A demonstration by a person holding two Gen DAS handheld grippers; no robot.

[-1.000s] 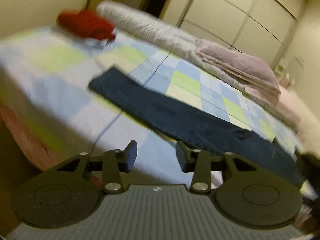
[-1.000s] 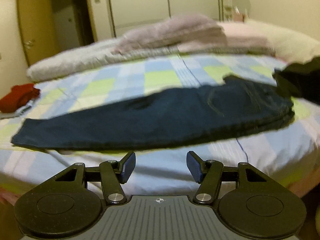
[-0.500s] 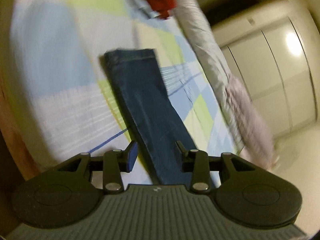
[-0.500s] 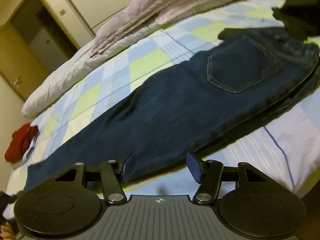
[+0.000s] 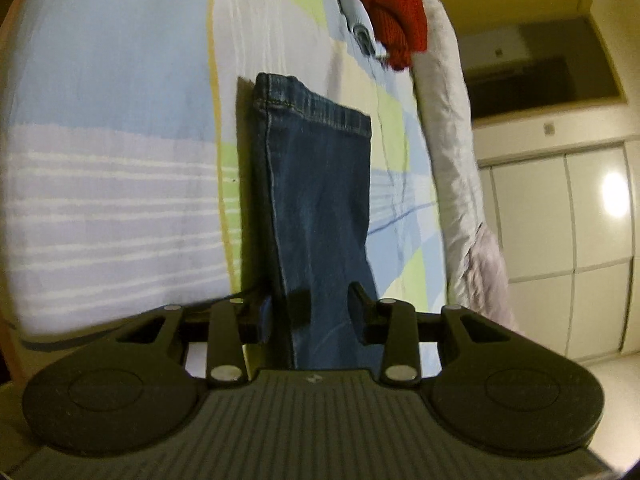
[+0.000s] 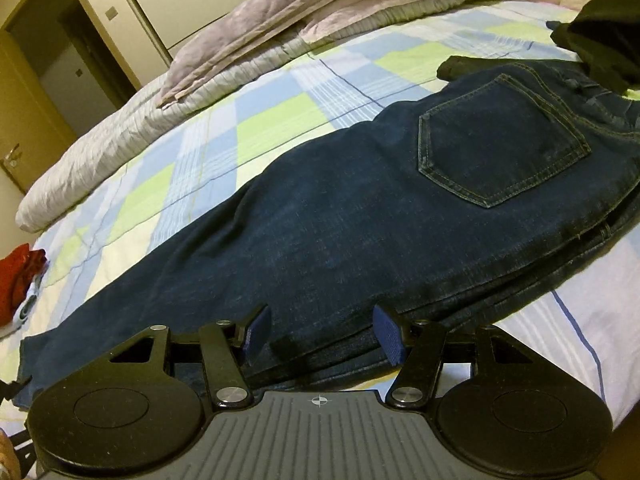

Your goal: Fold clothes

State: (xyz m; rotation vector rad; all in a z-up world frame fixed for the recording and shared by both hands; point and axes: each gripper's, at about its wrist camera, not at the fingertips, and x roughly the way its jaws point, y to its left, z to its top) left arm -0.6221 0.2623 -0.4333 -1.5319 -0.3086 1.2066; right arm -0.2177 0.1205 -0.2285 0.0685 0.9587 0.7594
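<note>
surface: checkered bedsheet (image 6: pixel 272 120), bedroom, wardrobe behind
jeans (image 6: pixel 360 220): flat across bed, already halved lengthwise, pocket up, hem end (image 5: pixel 316 108) far left
left gripper (image 5: pixel 310 312): part-open, empty, over leg near hem
right gripper (image 6: pixel 320 334): wide, empty, at thigh edge
step: pre-grasp for crosswise fold
next: likely pinch both layers, carry hem to waist

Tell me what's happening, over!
Left gripper and right gripper both open, low over the jeans. Jeans lie flat on the bed, not gripped. Black garment overlaps the waist end.
</note>
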